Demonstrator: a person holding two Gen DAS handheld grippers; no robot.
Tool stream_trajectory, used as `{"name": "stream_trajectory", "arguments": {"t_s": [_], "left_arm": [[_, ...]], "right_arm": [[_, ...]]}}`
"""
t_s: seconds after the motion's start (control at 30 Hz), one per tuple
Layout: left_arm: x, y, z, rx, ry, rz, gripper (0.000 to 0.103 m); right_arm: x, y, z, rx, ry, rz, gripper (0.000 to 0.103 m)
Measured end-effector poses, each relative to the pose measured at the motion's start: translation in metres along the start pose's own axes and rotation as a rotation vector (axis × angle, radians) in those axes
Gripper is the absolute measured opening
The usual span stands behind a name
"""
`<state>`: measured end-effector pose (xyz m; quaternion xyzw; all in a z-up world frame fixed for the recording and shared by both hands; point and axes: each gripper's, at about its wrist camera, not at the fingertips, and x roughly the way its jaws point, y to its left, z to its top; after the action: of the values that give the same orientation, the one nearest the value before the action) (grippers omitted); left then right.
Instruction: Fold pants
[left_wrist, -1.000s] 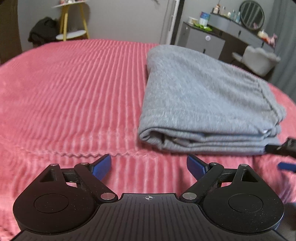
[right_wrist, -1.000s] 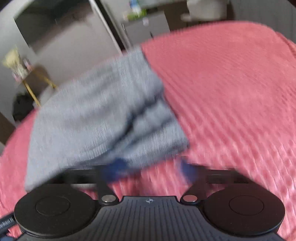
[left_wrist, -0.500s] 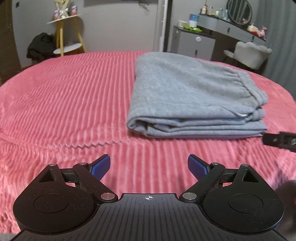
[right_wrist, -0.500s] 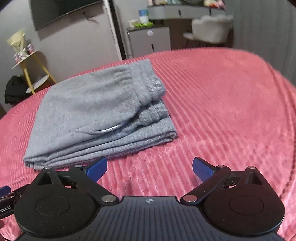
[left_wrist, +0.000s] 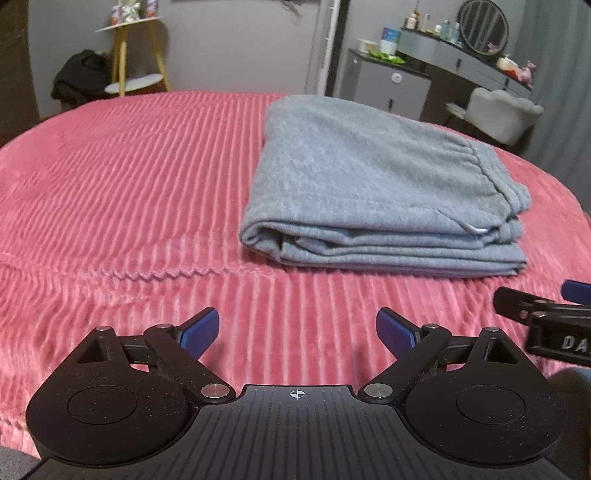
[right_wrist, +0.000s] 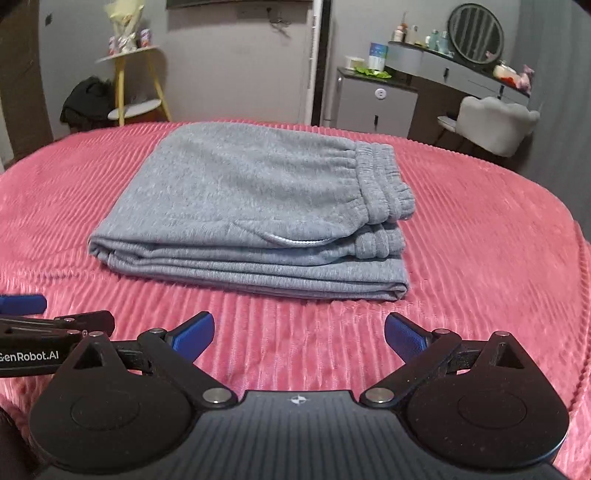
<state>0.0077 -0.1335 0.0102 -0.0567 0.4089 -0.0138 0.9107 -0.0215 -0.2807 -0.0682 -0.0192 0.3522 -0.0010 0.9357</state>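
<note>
Grey sweatpants (left_wrist: 373, 184) lie folded in a flat stack on the pink ribbed bedspread (left_wrist: 129, 184), elastic waistband at the right end. They also show in the right wrist view (right_wrist: 251, 206), waistband (right_wrist: 384, 184) on the right. My left gripper (left_wrist: 297, 328) is open and empty, short of the stack's near edge and apart from it. My right gripper (right_wrist: 299, 332) is open and empty, also in front of the stack. Each gripper's side shows at the edge of the other's view: the right one (left_wrist: 546, 325), the left one (right_wrist: 44, 332).
The bedspread (right_wrist: 480, 240) covers the bed around the pants. Beyond the bed stand a yellow-legged side table (left_wrist: 136, 55), a dark bundle (left_wrist: 81, 79), a grey cabinet (left_wrist: 388, 88), a vanity with round mirror (left_wrist: 484, 26) and a white chair (left_wrist: 502, 114).
Both grippers have drawn back from the folded pants and levelled out; the right view has swung from a blurred close look to a steady frontal one. The pants lie still.
</note>
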Motion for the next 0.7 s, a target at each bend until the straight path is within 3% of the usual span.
{"name": "stream_trajectory", "arguments": {"t_s": [0.3, 0.7], "left_arm": [[0.013, -0.001, 0.007, 0.002, -0.004, -0.003, 0.096], [0.022, -0.009, 0.011, 0.050, -0.001, -0.006, 0.096]], "right_arm": [[0.012, -0.014, 0.002, 0.121, -0.005, 0.003, 0.099], [0.026, -0.004, 0.006, 0.086, -0.014, 0.003, 0.099]]}}
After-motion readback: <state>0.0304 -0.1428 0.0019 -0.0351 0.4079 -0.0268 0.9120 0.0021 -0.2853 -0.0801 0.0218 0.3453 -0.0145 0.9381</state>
